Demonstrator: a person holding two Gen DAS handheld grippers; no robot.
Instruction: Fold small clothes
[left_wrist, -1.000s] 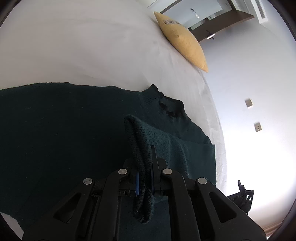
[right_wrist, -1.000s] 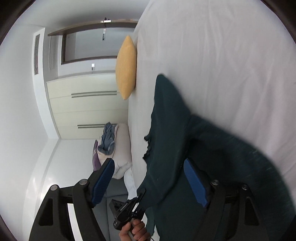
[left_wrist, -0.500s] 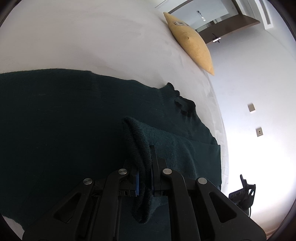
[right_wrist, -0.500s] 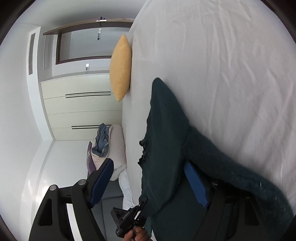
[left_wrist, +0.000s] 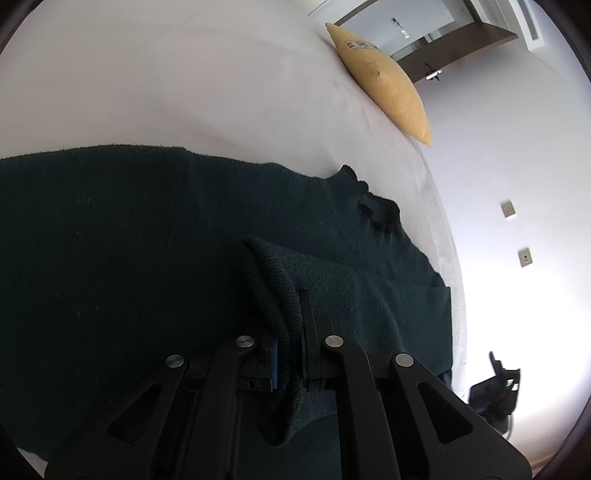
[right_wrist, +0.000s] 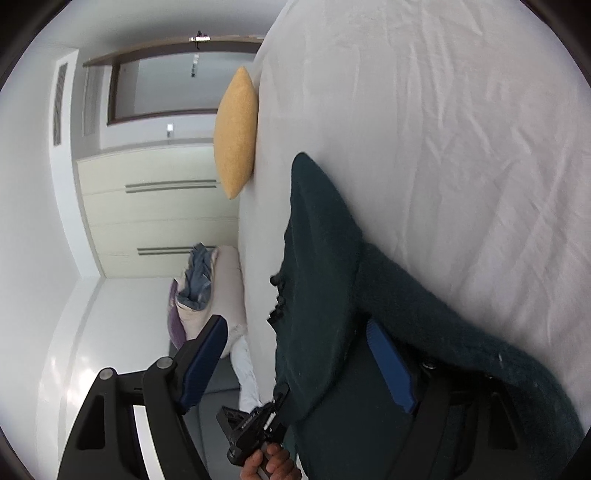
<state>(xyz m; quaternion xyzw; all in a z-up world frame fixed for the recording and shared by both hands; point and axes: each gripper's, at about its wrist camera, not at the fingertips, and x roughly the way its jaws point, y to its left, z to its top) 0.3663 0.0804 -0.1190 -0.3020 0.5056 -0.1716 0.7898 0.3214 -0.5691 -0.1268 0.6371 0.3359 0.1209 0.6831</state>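
A dark green knitted sweater (left_wrist: 147, 251) lies spread on the white bed (left_wrist: 184, 74). My left gripper (left_wrist: 288, 332) is shut on a folded-over sleeve of the sweater (left_wrist: 273, 280) and holds it above the sweater's body. The collar (left_wrist: 373, 210) lies toward the right. In the right wrist view the sweater (right_wrist: 321, 266) drapes over my right gripper (right_wrist: 299, 354), whose blue-padded fingers (right_wrist: 388, 369) stand wide apart. The cloth lies over the right finger and is not pinched. The left gripper's body (right_wrist: 255, 428) and a hand show at the bottom.
A yellow pillow (left_wrist: 384, 81) lies at the bed's far end, also in the right wrist view (right_wrist: 236, 133). A pale cushion with blue clothes (right_wrist: 207, 288) sits beside the bed by a cream wardrobe (right_wrist: 155, 206). The bed's edge (left_wrist: 450, 258) runs close on the right.
The left gripper has carried the pinched sleeve further over the sweater's body. The right gripper has stayed open, and the sweater now drapes further over its right finger.
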